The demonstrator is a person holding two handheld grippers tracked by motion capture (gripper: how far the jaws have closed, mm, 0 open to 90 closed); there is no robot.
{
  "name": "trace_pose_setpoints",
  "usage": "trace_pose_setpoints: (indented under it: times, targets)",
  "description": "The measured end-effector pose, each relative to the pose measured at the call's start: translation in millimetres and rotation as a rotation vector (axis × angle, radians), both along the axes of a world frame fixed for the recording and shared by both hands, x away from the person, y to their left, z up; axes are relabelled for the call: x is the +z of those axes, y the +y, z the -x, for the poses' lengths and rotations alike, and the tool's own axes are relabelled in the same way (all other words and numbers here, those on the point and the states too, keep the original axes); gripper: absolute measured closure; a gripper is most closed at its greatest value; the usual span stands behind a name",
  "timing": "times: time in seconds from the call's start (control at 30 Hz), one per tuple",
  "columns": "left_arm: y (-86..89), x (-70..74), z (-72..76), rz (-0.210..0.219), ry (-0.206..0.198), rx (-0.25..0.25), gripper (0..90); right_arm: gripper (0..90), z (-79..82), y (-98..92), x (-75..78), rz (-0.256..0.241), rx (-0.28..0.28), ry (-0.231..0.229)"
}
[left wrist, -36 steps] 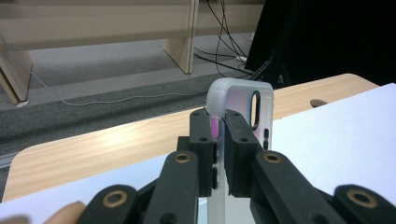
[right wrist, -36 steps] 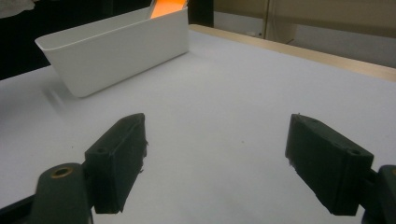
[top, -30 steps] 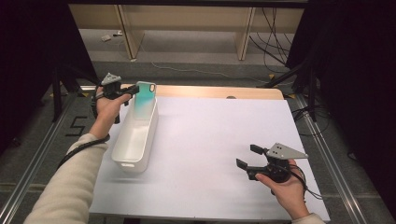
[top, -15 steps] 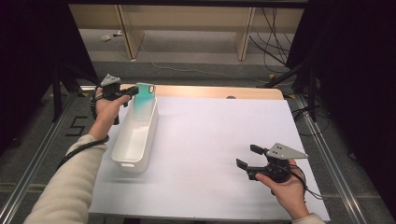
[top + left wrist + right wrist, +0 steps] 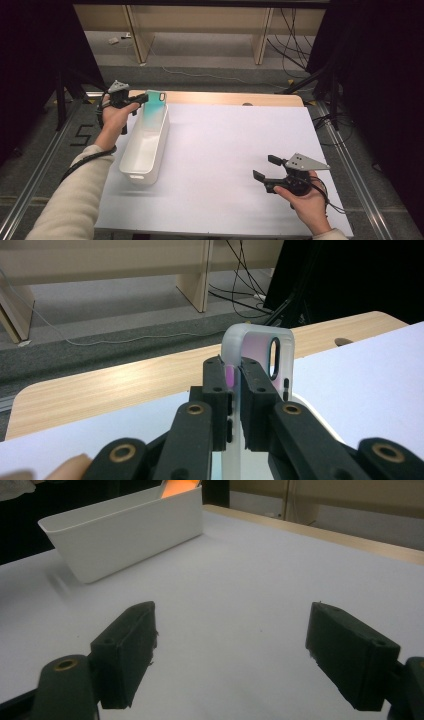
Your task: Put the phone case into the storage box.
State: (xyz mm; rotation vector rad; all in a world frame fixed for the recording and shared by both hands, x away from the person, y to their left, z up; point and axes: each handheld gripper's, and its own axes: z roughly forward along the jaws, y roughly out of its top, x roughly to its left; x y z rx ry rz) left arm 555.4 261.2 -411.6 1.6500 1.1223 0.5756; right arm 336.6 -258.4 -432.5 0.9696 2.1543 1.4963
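Note:
A translucent phone case with a teal tint stands upright over the far end of a long white bin. My left gripper is shut on the case's edge. In the left gripper view the case sits pinched between the two black jaws, its camera cutout uppermost. My right gripper hovers over the white table sheet at the near right, open and holding nothing. Its two pads stand wide apart in the right gripper view, where the bin lies farther off with the case glowing orange behind it.
The white sheet covers most of the wooden table. Metal rails run along both sides. Cables lie on the floor beyond the table's far edge, by wooden furniture legs.

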Motion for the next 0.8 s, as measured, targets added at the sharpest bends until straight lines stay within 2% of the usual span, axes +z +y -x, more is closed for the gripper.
trace_pose_setpoints:
  times: [0.8]
  targets:
    - [-2.4, 0.8, 0.4, -0.036, 0.009, -0.004, 81.9, 21.6, 0.1, 0.1, 0.1, 0.004, 0.002, 0.0]
